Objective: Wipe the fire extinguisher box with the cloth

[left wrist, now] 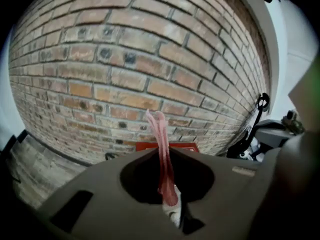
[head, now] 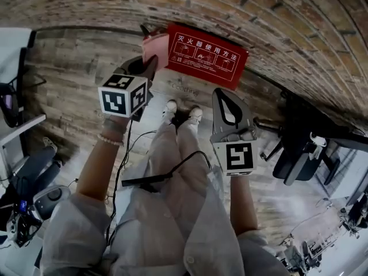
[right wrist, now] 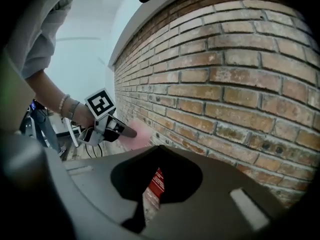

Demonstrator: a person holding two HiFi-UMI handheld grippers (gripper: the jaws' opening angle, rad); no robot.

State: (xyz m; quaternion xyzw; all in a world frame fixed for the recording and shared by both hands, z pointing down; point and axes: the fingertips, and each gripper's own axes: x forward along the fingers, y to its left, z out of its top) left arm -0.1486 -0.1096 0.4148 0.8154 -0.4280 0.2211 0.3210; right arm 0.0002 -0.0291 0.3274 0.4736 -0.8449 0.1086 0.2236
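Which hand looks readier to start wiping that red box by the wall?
Left. The left gripper is shut on the pink cloth, which hangs right beside the red box. The right gripper holds nothing, so it has nothing to wipe with.

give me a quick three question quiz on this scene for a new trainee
1. Multiple choice: which side holds the pink cloth? A) left B) right C) neither
2. True or false: the right gripper holds a brush.
3. Fill in: the box at the foot of the brick wall is coloured ____.

Key:
1. A: the left gripper is shut on it.
2. False: its jaws are together with nothing in them.
3. red
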